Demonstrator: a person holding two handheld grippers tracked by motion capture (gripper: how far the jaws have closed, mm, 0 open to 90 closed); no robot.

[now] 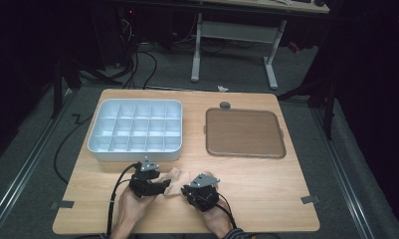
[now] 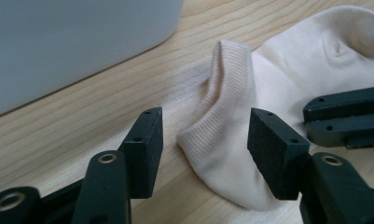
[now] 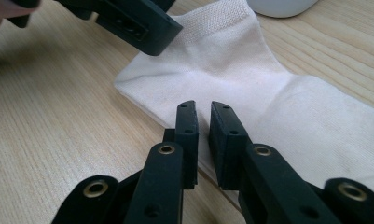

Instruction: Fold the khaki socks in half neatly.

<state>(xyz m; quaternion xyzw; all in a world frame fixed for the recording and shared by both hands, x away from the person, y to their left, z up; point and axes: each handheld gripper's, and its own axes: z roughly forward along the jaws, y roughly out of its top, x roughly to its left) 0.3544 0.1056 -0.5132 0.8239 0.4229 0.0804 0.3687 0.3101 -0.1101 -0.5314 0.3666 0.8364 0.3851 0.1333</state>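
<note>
A cream ankle sock lies flat on the wooden table near its front edge, between my two grippers. My left gripper is open, with a jaw on each side of the sock's ribbed cuff and neither pad touching it. In the high view the left gripper points right at the sock. My right gripper comes from the other side with its jaws almost together and the sock's fabric in the narrow slit between them. The right gripper points left.
A pale compartment box stands behind the grippers at the left, close to the left gripper, and its wall shows in the left gripper view. A brown tray lies at the back right. Bare wood surrounds the sock.
</note>
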